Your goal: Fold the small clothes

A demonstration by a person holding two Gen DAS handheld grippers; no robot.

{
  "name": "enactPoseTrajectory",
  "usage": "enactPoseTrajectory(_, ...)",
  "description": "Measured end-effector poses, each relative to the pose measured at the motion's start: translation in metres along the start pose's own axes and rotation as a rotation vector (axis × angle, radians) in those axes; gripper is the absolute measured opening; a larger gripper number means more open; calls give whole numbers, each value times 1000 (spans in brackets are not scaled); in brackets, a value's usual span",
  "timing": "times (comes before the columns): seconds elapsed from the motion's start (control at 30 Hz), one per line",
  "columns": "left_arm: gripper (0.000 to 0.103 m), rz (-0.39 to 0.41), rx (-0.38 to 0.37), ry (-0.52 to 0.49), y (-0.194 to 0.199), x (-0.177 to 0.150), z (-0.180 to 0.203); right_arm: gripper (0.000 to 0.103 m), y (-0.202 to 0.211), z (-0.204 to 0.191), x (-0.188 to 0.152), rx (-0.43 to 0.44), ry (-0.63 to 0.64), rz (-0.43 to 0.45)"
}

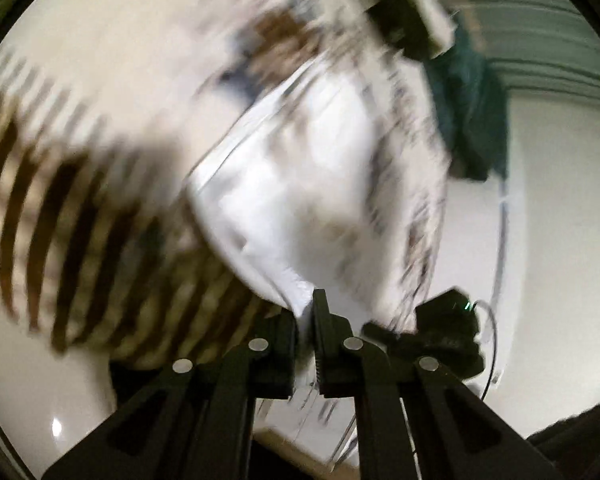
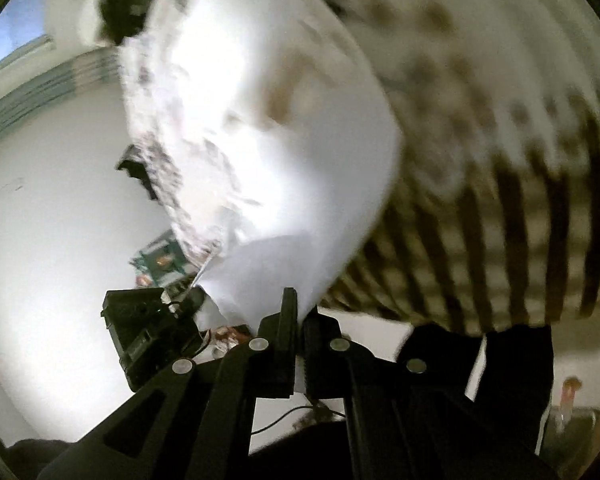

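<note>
A small white garment with a dark printed pattern [image 1: 320, 184] hangs in the air, blurred by motion. My left gripper [image 1: 306, 320] is shut on its lower edge. In the right wrist view the same white garment [image 2: 284, 160] fills the middle, and my right gripper [image 2: 300, 312] is shut on another part of its edge. The other gripper shows as a black block in each view, in the left wrist view [image 1: 440, 332] and in the right wrist view [image 2: 148, 328]. The garment is stretched between the two grippers.
A brown and cream striped cloth [image 1: 60, 216] lies behind the garment on a white table [image 1: 560, 240]; it also shows in the right wrist view [image 2: 520, 216]. A dark green cloth [image 1: 472, 112] sits at the back. A green printed packet [image 2: 160, 260] lies on the white surface [image 2: 52, 200].
</note>
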State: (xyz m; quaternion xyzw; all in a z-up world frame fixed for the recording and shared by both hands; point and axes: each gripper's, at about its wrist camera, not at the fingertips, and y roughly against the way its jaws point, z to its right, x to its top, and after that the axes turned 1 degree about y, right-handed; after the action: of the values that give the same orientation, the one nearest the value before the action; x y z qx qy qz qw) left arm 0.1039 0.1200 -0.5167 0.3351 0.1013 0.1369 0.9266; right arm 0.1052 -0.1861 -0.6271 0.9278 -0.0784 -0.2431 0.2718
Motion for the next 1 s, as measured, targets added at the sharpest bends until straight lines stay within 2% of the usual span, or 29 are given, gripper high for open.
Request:
enactPoseTrajectory(0.1,5,60,-67,-60,-13,42,36,2,22,-31,31,58,31,80)
enactPoseTrajectory(0.2,5,148,-111,-139,-32,98,64,2,44,-59,79,92,78,203)
enactPoseTrajectory(0.23,6,151,-120,-143,-40,114,68,2,49,-65,98,120,73,232)
enactPoseTrajectory(0.3,11,175,-83,-123,-58,158,69,4,60,-68,130,147,42,291)
enactPoseTrajectory(0.33,31,187,-68,-110,-63,168,67,7,62,-67,147,162,21,321)
enactPoseTrajectory(0.37,46,205,-51,-89,-67,182,65,16,63,-68,161,186,-5,331)
enactPoseTrajectory(0.4,68,220,-55,-72,-67,190,62,21,66,-65,173,213,-25,335)
enactPoseTrajectory(0.47,69,258,-79,-49,-63,198,57,39,76,-58,181,249,-45,370)
enactPoseTrajectory(0.53,69,264,-44,-64,-61,199,56,43,85,-54,181,211,-33,395)
enactPoseTrajectory(0.63,69,238,88,-118,-76,201,50,43,91,-39,183,120,-31,395)
enactPoseTrajectory(0.67,69,216,152,-139,-85,204,46,43,86,-36,184,79,-36,393)
enactPoseTrajectory(0.73,69,165,225,-152,-106,211,31,43,77,-26,191,29,-47,388)
enactPoseTrajectory(0.87,69,95,250,-129,-129,222,9,43,55,-16,215,14,-46,366)
enactPoseTrajectory(0.93,69,90,250,-117,-136,227,6,43,38,-19,228,13,-35,334)
enactPoseTrajectory(1.0,67,110,212,-126,-135,226,11,40,25,-29,237,-2,16,306)
